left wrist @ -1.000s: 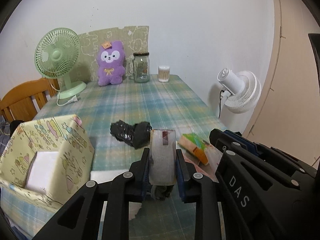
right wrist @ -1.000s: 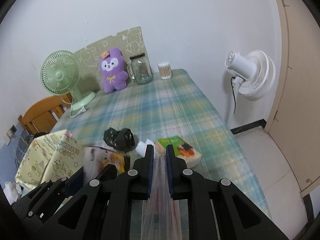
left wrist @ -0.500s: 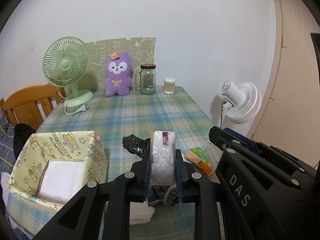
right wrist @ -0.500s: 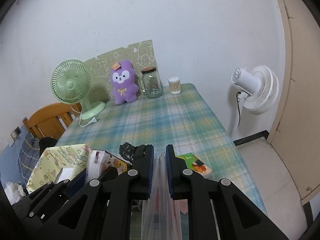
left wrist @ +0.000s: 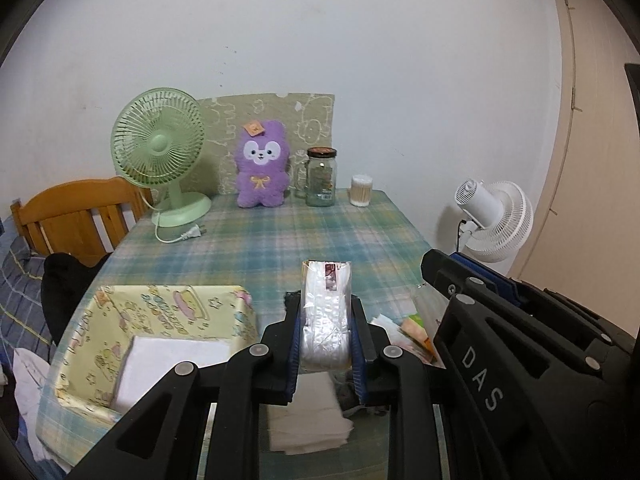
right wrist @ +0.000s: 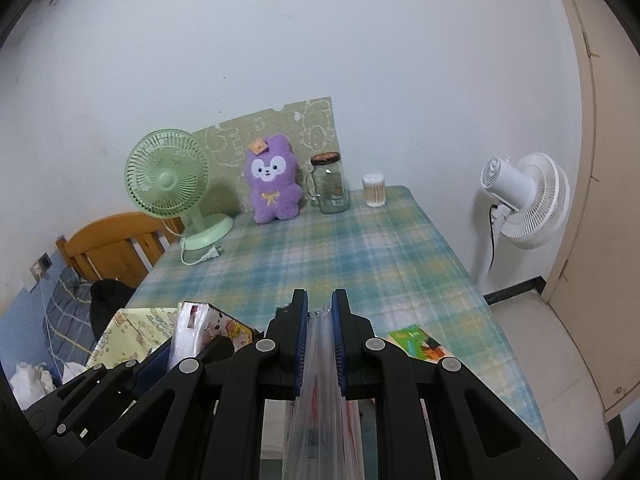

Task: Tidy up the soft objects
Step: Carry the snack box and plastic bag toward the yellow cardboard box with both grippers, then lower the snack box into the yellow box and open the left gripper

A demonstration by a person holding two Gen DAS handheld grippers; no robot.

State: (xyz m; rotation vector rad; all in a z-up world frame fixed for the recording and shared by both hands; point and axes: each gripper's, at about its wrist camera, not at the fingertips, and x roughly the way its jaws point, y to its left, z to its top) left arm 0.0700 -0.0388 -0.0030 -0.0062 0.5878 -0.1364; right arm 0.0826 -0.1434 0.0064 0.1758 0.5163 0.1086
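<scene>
A clear plastic bag with a red label at its top is pinched between both grippers and held above the near end of the plaid table. My left gripper is shut on a bunched part of it. My right gripper is shut on a thin flat edge of the same plastic bag, which hangs down between its arms. A yellow cartoon-print box with a white stack inside sits below and left. A purple plush stands at the far end.
Folded white sheets lie under the left gripper, and a green and orange packet to the right. A green fan, glass jar and cotton-swab tub line the far wall. A wooden chair stands left, a white fan right.
Both grippers have risen together with the bag pinched between them. The table and box now sit lower in view, and the black crumpled item is hidden behind the left fingers.
</scene>
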